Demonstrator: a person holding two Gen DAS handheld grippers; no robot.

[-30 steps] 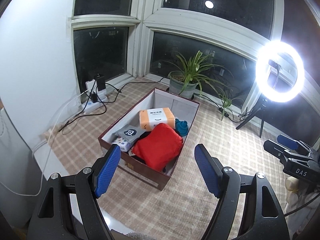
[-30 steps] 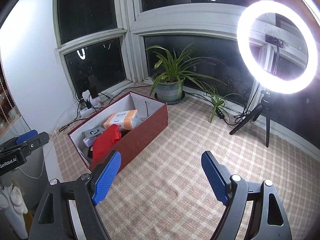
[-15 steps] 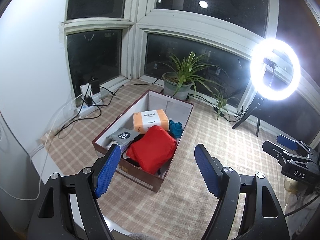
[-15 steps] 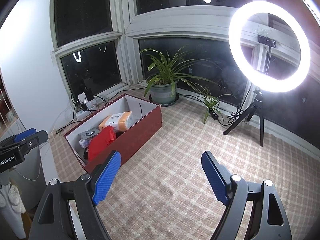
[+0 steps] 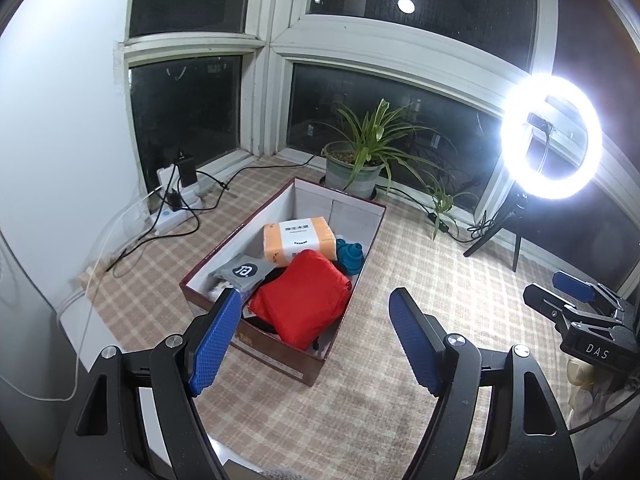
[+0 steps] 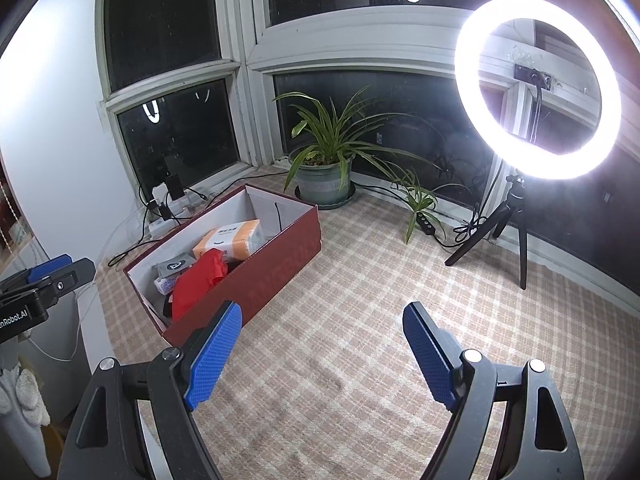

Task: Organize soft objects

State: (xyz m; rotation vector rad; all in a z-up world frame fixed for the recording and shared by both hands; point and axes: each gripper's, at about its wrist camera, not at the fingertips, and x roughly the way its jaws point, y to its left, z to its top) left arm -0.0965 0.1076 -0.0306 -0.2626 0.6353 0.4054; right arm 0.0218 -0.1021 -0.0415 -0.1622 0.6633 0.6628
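A dark red box (image 5: 276, 354) (image 6: 276, 280) stands on the checked cloth. It holds a red soft bag (image 5: 304, 300) (image 6: 196, 284), an orange tissue pack (image 5: 298, 238) (image 6: 228, 240), a grey pouch (image 5: 244, 270) (image 6: 174, 266) and a teal item (image 5: 350, 254). My left gripper (image 5: 316, 338) is open and empty, held above and in front of the box. My right gripper (image 6: 322, 354) is open and empty over the cloth, to the right of the box. Each gripper shows in the other's view: the right one (image 5: 576, 300), the left one (image 6: 44, 276).
A potted plant (image 5: 356, 164) (image 6: 324, 176) stands behind the box by the window. A lit ring light on a tripod (image 5: 550, 136) (image 6: 536, 92) stands at the right. A power strip with cables (image 5: 176, 204) (image 6: 164, 208) lies at the left by the wall.
Both grippers have pulled back and up from the box, so it looks smaller and farther. Both stay open and empty. Nothing in the box has moved.
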